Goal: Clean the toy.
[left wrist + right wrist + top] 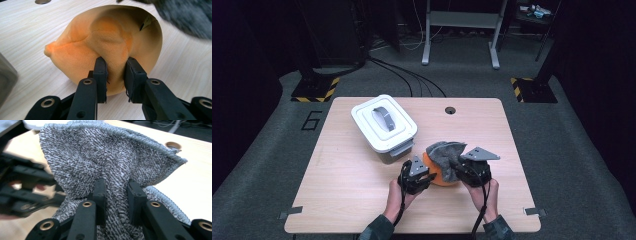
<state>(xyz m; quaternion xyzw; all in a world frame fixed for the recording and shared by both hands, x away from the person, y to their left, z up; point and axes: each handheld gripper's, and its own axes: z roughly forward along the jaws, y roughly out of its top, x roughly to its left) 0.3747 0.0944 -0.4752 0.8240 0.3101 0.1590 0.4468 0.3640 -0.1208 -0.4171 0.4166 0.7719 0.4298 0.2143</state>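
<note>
Grippers clamped, left (115,75) on orange cloth (107,50), right (116,197) on grey towel (105,160), mid-table.

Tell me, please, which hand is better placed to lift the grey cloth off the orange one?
Right: its tool already pinches the grey cloth, while the left tool pins the orange cloth down.

One mark can be read — a large numeral 6 (312,120), dark on the grey floor (262,150) just beside the left edge of the surface (342,200). Nothing else legible — no label or brand on any item.
</note>
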